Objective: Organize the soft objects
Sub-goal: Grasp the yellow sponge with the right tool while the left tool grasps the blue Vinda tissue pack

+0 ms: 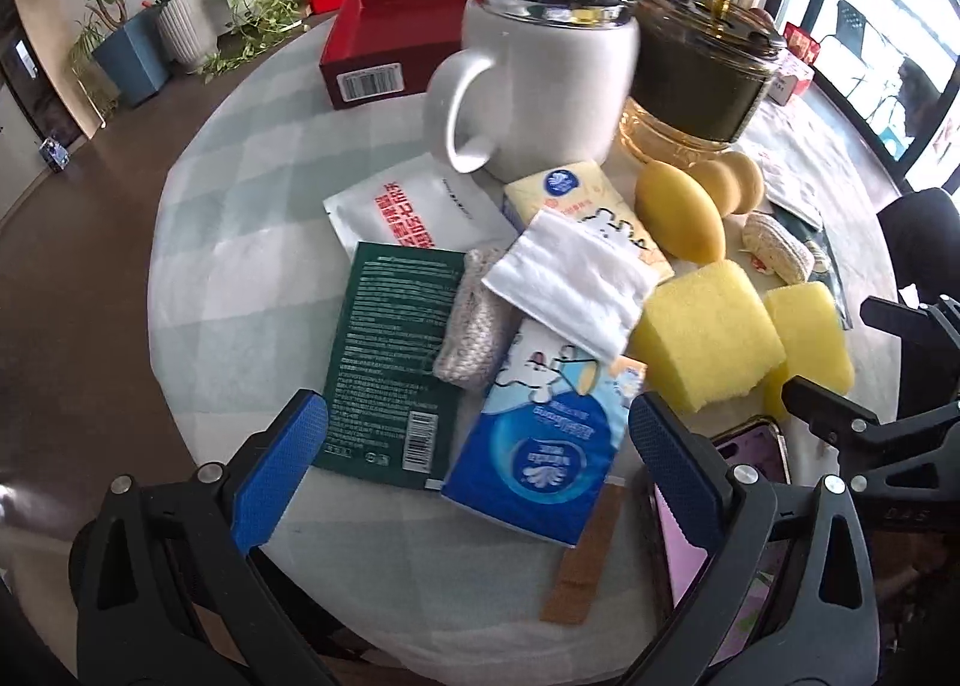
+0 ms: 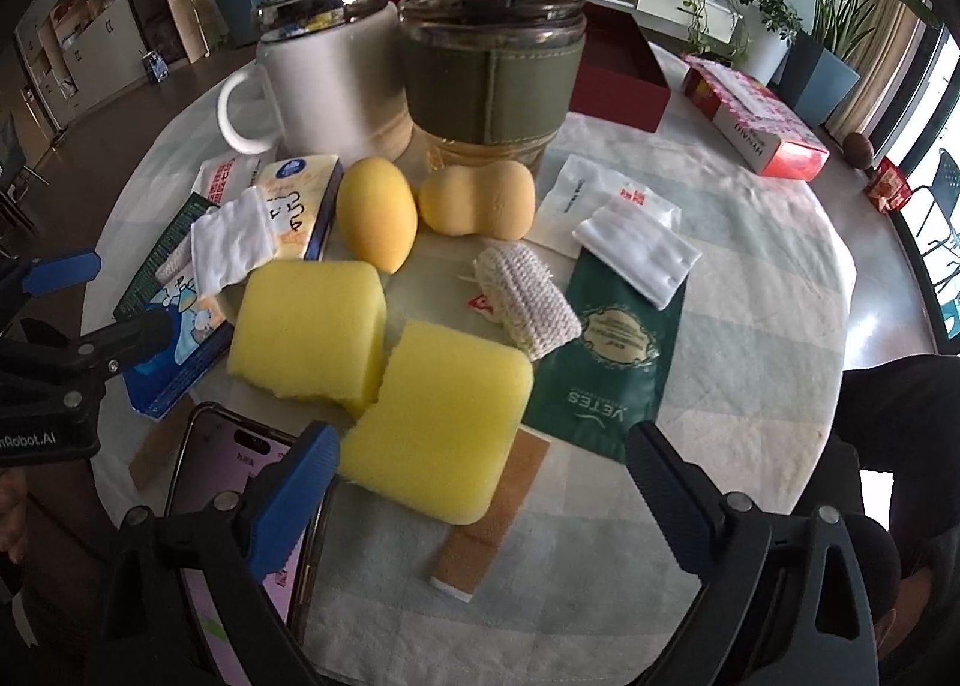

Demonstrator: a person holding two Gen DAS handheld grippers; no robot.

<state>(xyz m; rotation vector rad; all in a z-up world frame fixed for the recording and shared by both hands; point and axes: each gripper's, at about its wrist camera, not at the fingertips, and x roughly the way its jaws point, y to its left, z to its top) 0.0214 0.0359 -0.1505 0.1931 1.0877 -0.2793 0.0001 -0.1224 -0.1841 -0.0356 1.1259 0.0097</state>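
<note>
Two grippers hang over a crowded round desk (image 1: 198, 290), both empty; nothing soft has been lifted yet, as I judge it.

Left wrist view: the left gripper (image 1: 477, 443) has its jaws spread wide, straddling a blue tissue pack (image 1: 534, 434) and the edge of a green sachet (image 1: 390, 362); a folded white cotton pad (image 1: 570, 290) lies across the pack's far end at 12 o'clock and a knitted roll (image 1: 474, 320) sits touching it at 11 o'clock; closing here could catch the sachet along with the pack, or flick the pad off; a white lidded mug (image 1: 540, 74) and a sleeved glass tumbler (image 1: 702, 80) stand at the far side, so a hasty forward lift might knock them; a phone (image 1: 750, 458) lies just beside the right-hand finger at 3 o'clock and could be nudged toward the desk's edge.

Right wrist view: the right gripper (image 2: 480, 482) is likewise wide and holds nothing; a yellow sponge block (image 2: 444, 434) sits between the jaws, touching a second sponge block (image 2: 312, 326) at 10 o'clock; squeezing may drag both, or compress the foam so it springs free; a sticking plaster (image 2: 492, 518) is partly under the near block and may trail along; yellow egg-shaped puff (image 2: 375, 218) and gourd-shaped puff (image 2: 480, 197) sit at 12 o'clock, likely to roll if bumped.
</note>
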